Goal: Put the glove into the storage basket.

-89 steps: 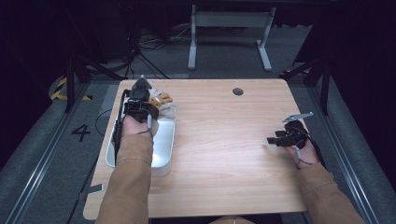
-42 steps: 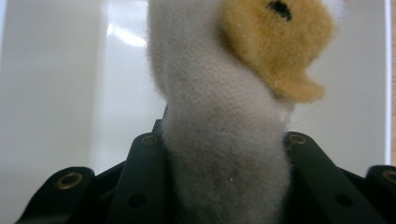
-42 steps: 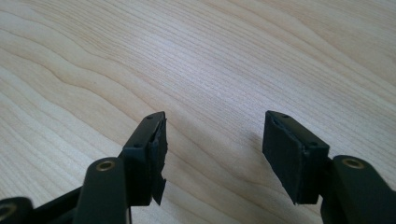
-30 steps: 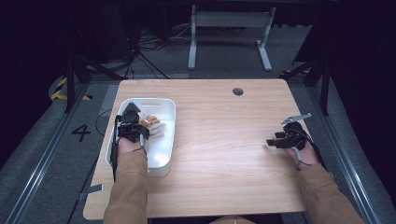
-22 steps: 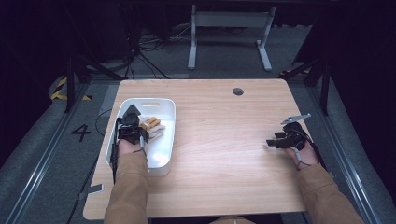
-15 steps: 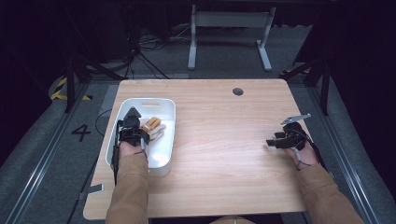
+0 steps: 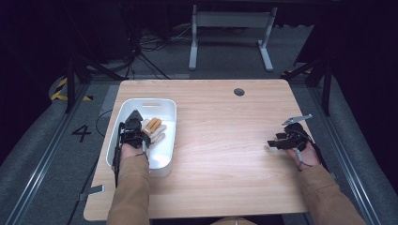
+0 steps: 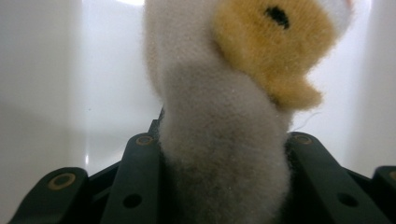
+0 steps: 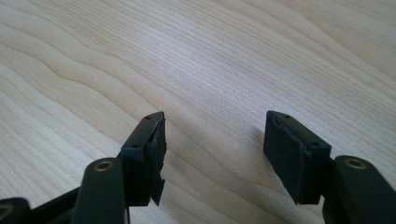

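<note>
Pinching a plush toy (image 8: 219, 140) between its two black jaws, the left gripper (image 7: 133, 132) holds the pile squeezed in on both sides; the grip sits low on the toy's pale body, so the orange-yellow part with one dark spot stands free ahead of the jaws.

Item, plush toy: one. Cream and orange, soft, held inside the white bin (image 7: 164, 161), probably resting on or just above its floor; the close view is too tight to tell which. Held this way it looks ready either to be set down or lifted clear, judging by the closed grip.

Item, white bin: one. Rounded rectangle, its pale walls around and beyond the left jaws, standing on the worktop (image 7: 220, 140) toward that gripper's side.

Item, right gripper (image 7: 281, 142): one. Jaws spread apart with nothing between them, bare wood grain beneath and ahead. It rests low over the worktop, well apart from the bin, seemingly idle.

Item, grippers: two. Sleeved forearms: two.
</note>
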